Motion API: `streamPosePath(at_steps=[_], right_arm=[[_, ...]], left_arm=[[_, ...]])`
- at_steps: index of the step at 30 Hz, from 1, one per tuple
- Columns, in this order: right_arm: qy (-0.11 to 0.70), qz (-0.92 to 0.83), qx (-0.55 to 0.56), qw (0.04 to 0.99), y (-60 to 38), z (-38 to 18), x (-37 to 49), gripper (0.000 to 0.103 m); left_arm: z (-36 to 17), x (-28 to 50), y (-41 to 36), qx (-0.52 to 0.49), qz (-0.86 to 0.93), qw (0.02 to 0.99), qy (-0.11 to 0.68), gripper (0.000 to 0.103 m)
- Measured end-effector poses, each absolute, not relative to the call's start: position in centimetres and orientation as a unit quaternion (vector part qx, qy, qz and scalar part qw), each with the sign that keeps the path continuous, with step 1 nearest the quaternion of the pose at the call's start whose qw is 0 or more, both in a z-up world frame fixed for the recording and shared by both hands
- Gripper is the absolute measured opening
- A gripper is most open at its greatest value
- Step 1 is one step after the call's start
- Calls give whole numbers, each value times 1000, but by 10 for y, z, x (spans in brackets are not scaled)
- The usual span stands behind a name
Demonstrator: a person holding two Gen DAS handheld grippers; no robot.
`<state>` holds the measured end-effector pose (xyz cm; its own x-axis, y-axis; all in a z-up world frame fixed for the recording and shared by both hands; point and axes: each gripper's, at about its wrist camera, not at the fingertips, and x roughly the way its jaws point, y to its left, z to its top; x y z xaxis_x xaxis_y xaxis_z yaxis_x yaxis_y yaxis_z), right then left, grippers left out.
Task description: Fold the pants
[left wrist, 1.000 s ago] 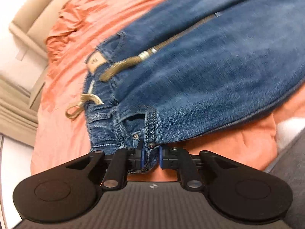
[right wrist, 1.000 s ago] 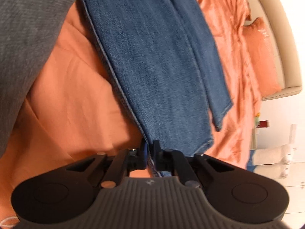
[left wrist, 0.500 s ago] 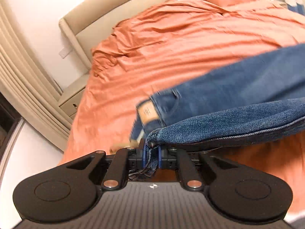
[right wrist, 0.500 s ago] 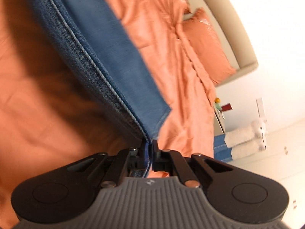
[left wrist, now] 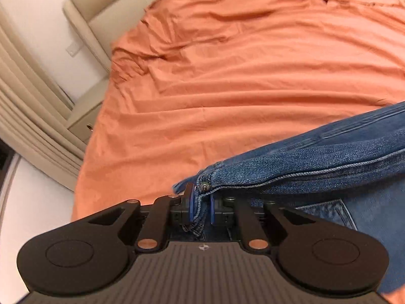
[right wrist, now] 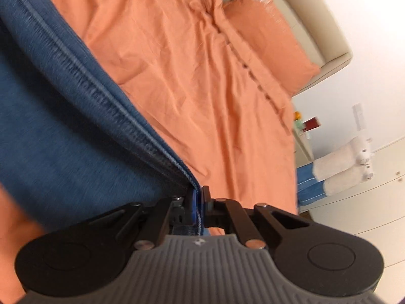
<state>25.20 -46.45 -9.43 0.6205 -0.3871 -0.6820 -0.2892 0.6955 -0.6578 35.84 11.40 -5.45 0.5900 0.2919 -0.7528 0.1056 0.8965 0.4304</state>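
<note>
Blue denim pants point(left wrist: 316, 162) hang lifted over the orange bed. My left gripper point(left wrist: 201, 206) is shut on the waistband edge beside a metal rivet; the denim stretches away to the right and a back pocket shows below it. In the right wrist view the pants point(right wrist: 63, 131) run up and to the left as a taut fold with a stitched seam. My right gripper point(right wrist: 198, 202) is shut on the leg end of that fold. The middle of the pants is out of both views.
An orange sheet point(left wrist: 240, 76) covers the bed, with an orange pillow point(right wrist: 268, 40) against the beige headboard point(left wrist: 83, 12). A nightstand point(left wrist: 83, 121) and pleated curtain point(left wrist: 30, 116) stand left. Folded towels point(right wrist: 339, 162) and white cabinets point(right wrist: 367, 215) lie beyond the bed's right side.
Both grippers have lifted the pants off the sheet and carried them across the bed. The flat-lying denim now hangs as a taut fold between them, and the waist label and drawstring are gone from view.
</note>
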Motion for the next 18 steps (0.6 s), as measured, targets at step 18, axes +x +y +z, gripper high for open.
streamPosePath(at_steps=[18], right_arm=[[515, -13, -346, 784, -474, -198, 352, 11]], left_arm=[[-144, 425, 110, 277, 19, 812, 513, 30]])
